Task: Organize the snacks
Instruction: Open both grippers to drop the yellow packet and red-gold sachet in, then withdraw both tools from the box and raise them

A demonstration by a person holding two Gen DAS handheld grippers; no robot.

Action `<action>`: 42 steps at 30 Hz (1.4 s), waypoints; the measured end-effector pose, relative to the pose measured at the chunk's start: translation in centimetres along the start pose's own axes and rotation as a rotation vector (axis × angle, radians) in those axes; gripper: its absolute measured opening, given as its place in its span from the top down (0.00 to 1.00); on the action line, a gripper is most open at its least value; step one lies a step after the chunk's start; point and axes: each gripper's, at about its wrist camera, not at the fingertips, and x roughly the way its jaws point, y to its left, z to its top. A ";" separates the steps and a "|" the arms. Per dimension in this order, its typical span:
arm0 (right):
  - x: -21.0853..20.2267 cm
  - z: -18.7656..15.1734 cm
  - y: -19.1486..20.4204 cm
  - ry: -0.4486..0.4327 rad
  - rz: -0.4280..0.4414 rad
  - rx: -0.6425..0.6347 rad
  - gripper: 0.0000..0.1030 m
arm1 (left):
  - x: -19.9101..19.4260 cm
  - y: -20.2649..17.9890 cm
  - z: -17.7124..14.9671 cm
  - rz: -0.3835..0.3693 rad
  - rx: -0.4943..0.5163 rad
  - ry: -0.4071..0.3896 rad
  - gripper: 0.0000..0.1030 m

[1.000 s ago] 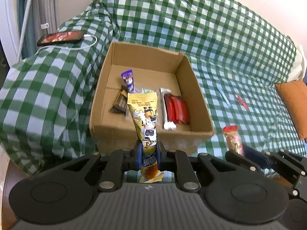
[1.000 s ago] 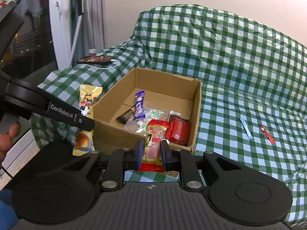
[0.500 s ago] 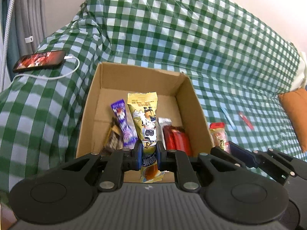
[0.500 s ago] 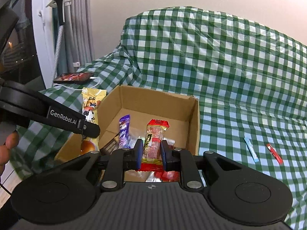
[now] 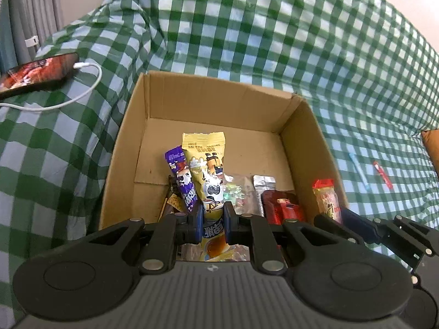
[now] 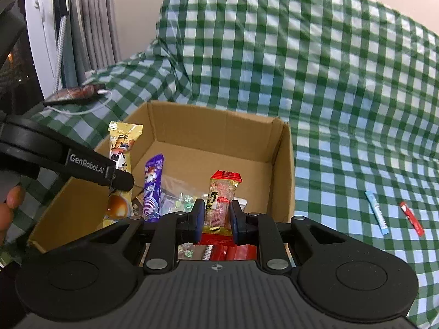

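Note:
An open cardboard box (image 5: 214, 101) sits on a green checked sofa cover; it also shows in the right wrist view (image 6: 282, 164). My left gripper (image 5: 213, 219) is shut on a yellow snack packet (image 5: 206, 164), held over the box's near part; the packet also shows in the right wrist view (image 6: 122, 148). My right gripper (image 6: 217, 216) is shut on a red-ended clear snack packet (image 6: 221, 200), held over the box's near right side; it also shows in the left wrist view (image 5: 328, 198). Inside lie a purple packet (image 5: 182, 181), a red packet (image 5: 285, 209), a silver packet (image 5: 259, 192) and clear-wrapped candy (image 5: 237, 192).
A phone (image 5: 35, 71) on a white cable (image 5: 74, 93) lies on the sofa arm at left. A blue stick (image 6: 376, 212) and a red stick (image 6: 411, 215) lie on the cover right of the box. An orange cushion (image 5: 432, 148) is at far right.
Both grippers have moved forward with their packets, from in front of the box to over its near part. Both stay shut on their packets.

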 end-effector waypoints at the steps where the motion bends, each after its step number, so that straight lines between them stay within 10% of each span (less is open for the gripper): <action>1: 0.3 -0.1 -0.1 0.005 0.000 0.000 0.79 | 0.5 0.0 0.1 0.004 0.002 0.005 0.84; 5: 2.1 0.0 -0.3 0.026 0.000 0.010 0.79 | 2.2 0.4 0.5 0.031 -0.010 0.027 0.79; 9: 2.9 0.7 -0.8 0.020 -0.003 0.051 0.58 | 1.9 1.9 0.6 0.063 -0.095 -0.003 0.01; 11: 2.4 1.1 -1.1 0.000 -0.014 0.076 0.39 | 0.7 2.5 0.2 0.072 -0.118 -0.054 0.00; 20: -2.5 -0.3 0.4 0.021 0.007 0.134 0.13 | -4.0 2.6 -4.1 0.132 -0.073 0.000 0.00; 42: -19.4 -5.9 2.6 -0.131 -0.037 0.153 0.07 | -19.4 -2.1 -12.4 0.103 0.011 -0.067 0.00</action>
